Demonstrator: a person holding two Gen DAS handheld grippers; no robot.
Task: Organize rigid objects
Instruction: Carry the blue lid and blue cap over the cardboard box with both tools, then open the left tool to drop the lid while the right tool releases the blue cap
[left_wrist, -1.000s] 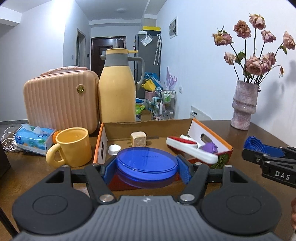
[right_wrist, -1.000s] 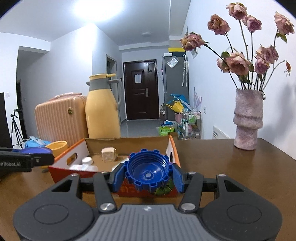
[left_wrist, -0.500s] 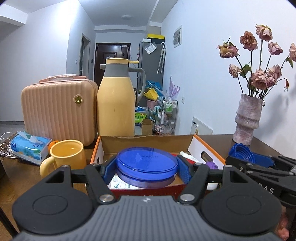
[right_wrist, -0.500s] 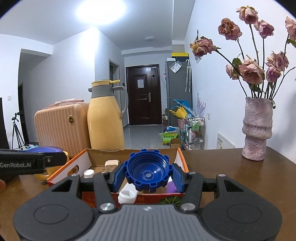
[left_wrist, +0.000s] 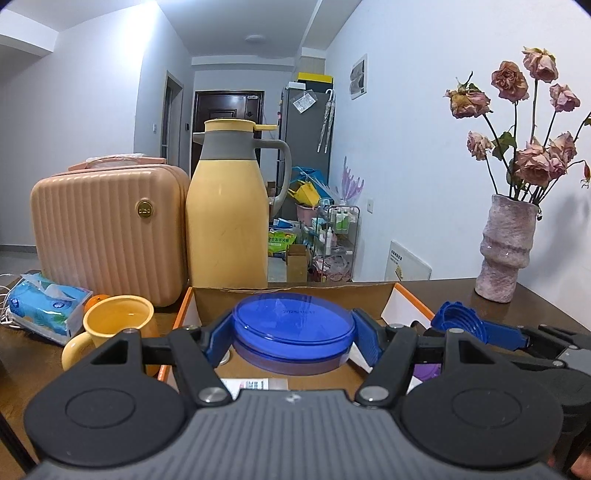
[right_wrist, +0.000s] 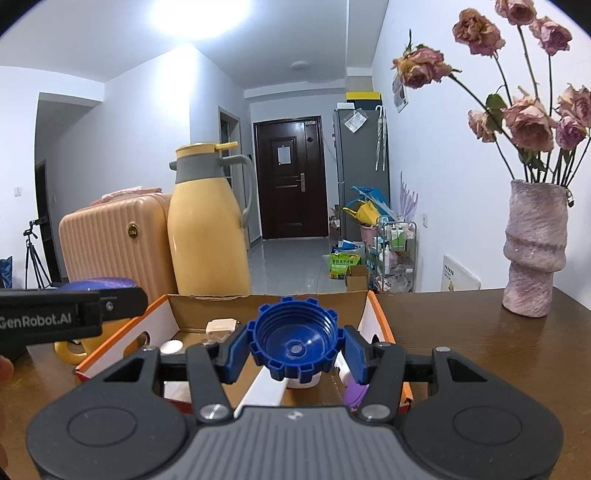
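Both grippers pinch loads above the orange-rimmed cardboard box (left_wrist: 408, 301), my left gripper (left_wrist: 291, 338) a round translucent blue lid (left_wrist: 291, 325), my right gripper (right_wrist: 295, 349) a ridged blue plastic cap (right_wrist: 295, 341), which I fear may collide.

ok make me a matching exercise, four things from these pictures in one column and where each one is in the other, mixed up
Things:
1. round translucent blue lid
2. ridged blue screw cap
3. yellow ceramic mug
4. pink textured vase

Places:
A. on the table, left of the cardboard box
B. in the right gripper
C. on the table by the wall
D. in the left gripper

Pairs: 1-D, 2-B, 3-A, 4-C
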